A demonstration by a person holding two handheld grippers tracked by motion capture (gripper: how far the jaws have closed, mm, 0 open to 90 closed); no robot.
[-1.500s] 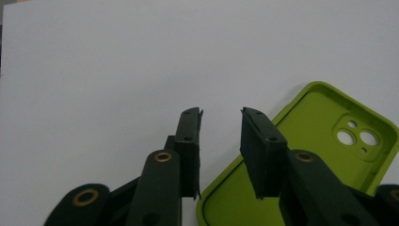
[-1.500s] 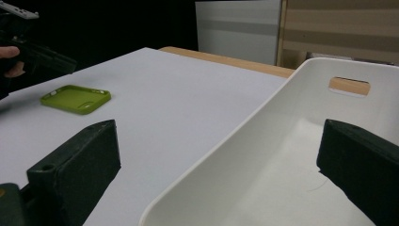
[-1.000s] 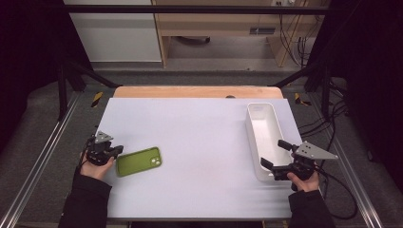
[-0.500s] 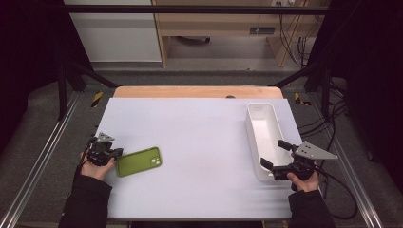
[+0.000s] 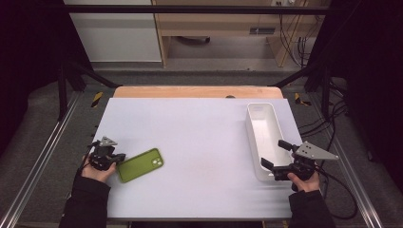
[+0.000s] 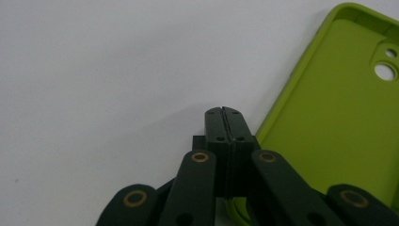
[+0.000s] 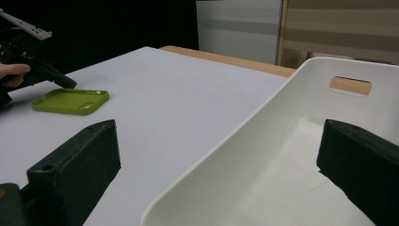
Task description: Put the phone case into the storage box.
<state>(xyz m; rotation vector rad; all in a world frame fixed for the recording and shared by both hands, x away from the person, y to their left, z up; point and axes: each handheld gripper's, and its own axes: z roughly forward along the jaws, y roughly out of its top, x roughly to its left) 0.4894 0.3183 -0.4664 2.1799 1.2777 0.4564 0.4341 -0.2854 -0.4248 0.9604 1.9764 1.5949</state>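
A lime-green phone case (image 5: 139, 165) lies hollow side up on the white table, near its front left. My left gripper (image 5: 119, 157) is shut, its tips on the table right against the case's left end. In the left gripper view the closed jaws (image 6: 225, 115) meet with nothing between them, and the case (image 6: 339, 117) lies just to their right. My right gripper (image 5: 275, 155) is open and straddles the near left wall of a long white tray (image 5: 252, 137). In the right gripper view one jaw is outside the tray (image 7: 263, 132) and one inside, around its wall. The case (image 7: 70, 101) and left gripper (image 7: 66, 82) show far off.
The white tabletop (image 5: 199, 123) stretches between the case and the tray. A wooden strip (image 5: 197, 91) runs along its far edge. Metal rails (image 5: 45, 152) flank the table, and cables (image 5: 332, 123) hang at the right. The tray has nothing in it.
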